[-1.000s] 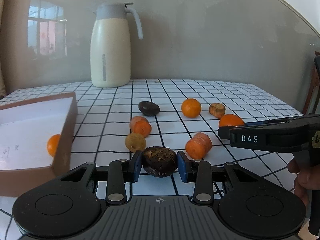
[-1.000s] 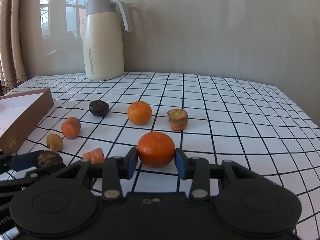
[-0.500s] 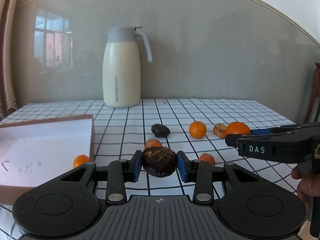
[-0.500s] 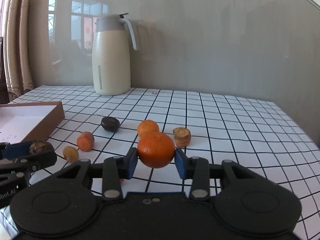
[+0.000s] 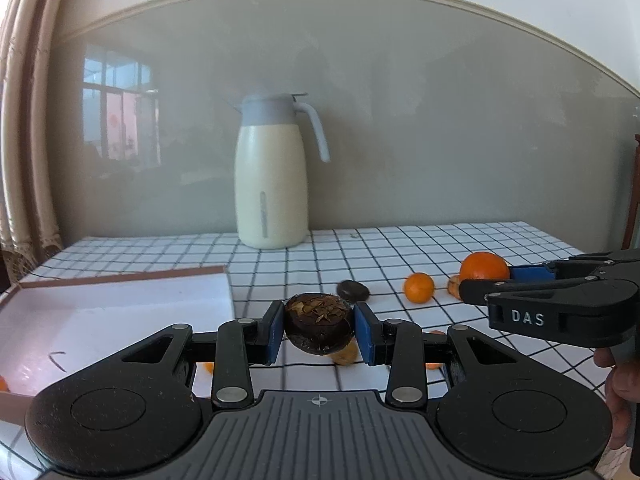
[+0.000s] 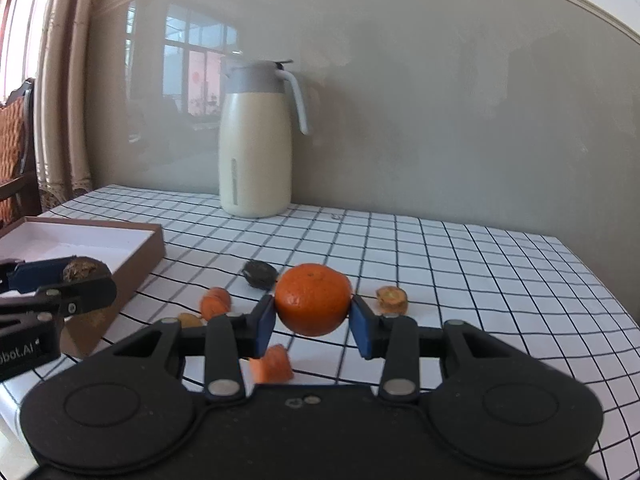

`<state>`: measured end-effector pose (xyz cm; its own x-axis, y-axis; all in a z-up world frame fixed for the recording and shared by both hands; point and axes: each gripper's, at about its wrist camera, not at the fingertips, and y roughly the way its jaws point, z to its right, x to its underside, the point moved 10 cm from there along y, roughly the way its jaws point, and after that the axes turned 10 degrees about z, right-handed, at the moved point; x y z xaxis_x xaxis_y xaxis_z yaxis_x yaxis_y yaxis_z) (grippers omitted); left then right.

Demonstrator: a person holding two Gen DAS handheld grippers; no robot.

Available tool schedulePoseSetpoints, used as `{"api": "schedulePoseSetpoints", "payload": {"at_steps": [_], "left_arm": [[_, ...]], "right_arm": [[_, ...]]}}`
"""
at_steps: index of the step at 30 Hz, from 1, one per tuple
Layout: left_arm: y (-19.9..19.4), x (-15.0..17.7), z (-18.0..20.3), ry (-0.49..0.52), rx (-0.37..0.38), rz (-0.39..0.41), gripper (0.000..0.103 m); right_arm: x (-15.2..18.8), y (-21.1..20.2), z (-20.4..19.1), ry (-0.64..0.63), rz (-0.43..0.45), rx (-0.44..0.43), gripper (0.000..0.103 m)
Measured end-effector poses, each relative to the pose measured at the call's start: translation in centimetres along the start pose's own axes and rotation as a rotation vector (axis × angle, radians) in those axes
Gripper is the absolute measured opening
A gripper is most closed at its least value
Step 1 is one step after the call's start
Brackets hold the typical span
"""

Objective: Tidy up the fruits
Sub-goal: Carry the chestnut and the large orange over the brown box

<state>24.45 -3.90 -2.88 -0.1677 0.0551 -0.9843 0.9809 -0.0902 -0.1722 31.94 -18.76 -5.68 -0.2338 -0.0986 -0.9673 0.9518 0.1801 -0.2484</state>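
- The left gripper (image 5: 319, 330) is clenched on a dark brown mangosteen (image 5: 319, 328), its blue pads (image 5: 274, 333) pressing both sides; the fruit is held above the checked tablecloth (image 5: 360, 248), just right of the near corner of the cardboard box (image 5: 120, 280)
- The right gripper (image 6: 313, 325) is clamped on a large mandarin (image 6: 313, 299), held off the cloth; in the left wrist view the same mandarin shows at the tip of the black tongs marked DAS
- The box has a white floor and brown walls; one small orange fruit (image 5: 2, 383) sits at the frame's left edge, seemingly inside the box, though the view there is too cut off to be sure
- On the cloth lie a second dark mangosteen (image 6: 261, 274), a smaller mandarin (image 5: 418, 288), a carrot stub with a cut top (image 6: 392, 298), a round carrot chunk (image 6: 216, 303) and a carrot wedge (image 6: 274, 365) just under the right gripper's fingers
- A cream thermos jug (image 6: 256, 140) with a grey lid stands upright at the far edge, against the wall.
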Motion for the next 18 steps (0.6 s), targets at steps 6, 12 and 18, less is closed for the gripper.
{"api": "schedulePoseSetpoints", "payload": {"at_steps": [6, 12, 18], "left_arm": [[-0.8, -0.3, -2.4, 0.005, -0.046, 0.009, 0.038], [-1.4, -0.4, -4.3, -0.005, -0.083, 0.018, 0.038], [-1.6, -0.5, -5.5, -0.007, -0.104, 0.022, 0.038]], "right_arm": [[-0.6, -0.1, -1.6, -0.019, 0.027, -0.035, 0.032], [-0.9, 0.0, -2.9, -0.023, 0.038, -0.057, 0.032], [-1.0, 0.0, -4.3, -0.036, 0.044, -0.080, 0.032]]}}
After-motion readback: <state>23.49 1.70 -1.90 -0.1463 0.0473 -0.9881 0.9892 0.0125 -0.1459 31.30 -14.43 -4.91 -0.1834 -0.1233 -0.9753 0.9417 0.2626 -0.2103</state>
